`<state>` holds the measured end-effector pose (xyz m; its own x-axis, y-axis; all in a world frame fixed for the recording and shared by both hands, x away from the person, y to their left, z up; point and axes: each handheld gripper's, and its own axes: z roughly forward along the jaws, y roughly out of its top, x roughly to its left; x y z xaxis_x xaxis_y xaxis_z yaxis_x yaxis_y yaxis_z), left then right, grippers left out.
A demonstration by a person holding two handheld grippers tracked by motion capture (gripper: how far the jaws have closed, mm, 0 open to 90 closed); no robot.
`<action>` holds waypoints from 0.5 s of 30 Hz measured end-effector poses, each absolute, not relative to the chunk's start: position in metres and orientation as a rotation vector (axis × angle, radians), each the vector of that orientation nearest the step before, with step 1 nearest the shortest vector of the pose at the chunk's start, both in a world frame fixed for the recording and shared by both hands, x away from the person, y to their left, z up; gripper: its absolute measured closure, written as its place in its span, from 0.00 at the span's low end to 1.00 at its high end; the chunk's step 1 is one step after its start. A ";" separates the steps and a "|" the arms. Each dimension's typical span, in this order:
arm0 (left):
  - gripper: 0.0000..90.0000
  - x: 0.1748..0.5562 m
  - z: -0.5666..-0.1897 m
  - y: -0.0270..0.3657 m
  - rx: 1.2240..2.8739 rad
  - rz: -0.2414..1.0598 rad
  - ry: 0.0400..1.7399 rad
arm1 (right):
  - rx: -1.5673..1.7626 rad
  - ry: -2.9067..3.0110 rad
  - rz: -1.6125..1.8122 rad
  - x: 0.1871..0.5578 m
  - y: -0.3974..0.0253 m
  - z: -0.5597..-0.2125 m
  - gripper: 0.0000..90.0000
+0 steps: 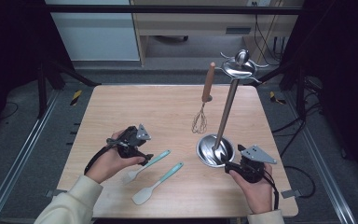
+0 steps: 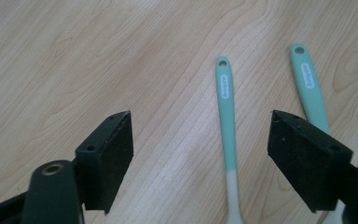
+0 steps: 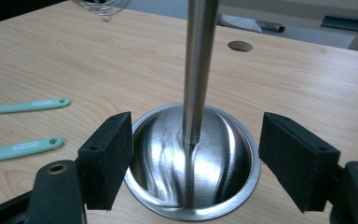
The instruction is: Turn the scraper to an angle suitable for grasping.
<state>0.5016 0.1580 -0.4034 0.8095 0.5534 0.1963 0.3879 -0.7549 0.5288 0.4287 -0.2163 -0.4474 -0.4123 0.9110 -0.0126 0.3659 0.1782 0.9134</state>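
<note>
Left gripper [image 1: 145, 158] sits at about 7 o'clock on the wooden table [image 1: 135, 105]. Its jaws stand spread wide and grip nothing. In the left gripper view the gripper [image 2: 200, 154] straddles the handle of the fork-ended teal utensil [image 2: 227, 135], which runs between the two pads without touching either. In the high view that utensil [image 1: 147, 165] lies flat, handle toward 2 o'clock, head toward 7 o'clock.

A second teal utensil, the spatula [image 1: 157, 183], lies just beside it at the 4 o'clock side, roughly parallel and apart from it. In the left gripper view its handle [image 2: 310, 86] passes behind the jaw at the picture's right.

Right gripper [image 1: 230, 163] sits at about 5 o'clock on the table. Its jaws are also spread apart and hold nothing. In the right gripper view the gripper [image 3: 196, 158] faces the steel bowl-shaped base [image 3: 214, 186] of the utensil stand [image 1: 226, 114]; the pads flank the bowl's rim, and contact cannot be confirmed.

The stand's pole rises from the bowl to a hooked top at about 1 o'clock. A whisk [image 1: 204, 100] with a wooden handle hangs from one hook, wires down.
</note>
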 end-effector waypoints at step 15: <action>0.60 0.512 -0.418 0.139 2.556 0.461 0.650 | 1.215 1.899 1.196 0.430 -0.219 -0.450 0.38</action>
<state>0.5117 0.1395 -0.4180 0.8321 0.5162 0.2027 0.3622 -0.7825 0.5064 0.4302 -0.2186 -0.4503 -0.4161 0.9093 -0.0049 0.3882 0.1825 0.9033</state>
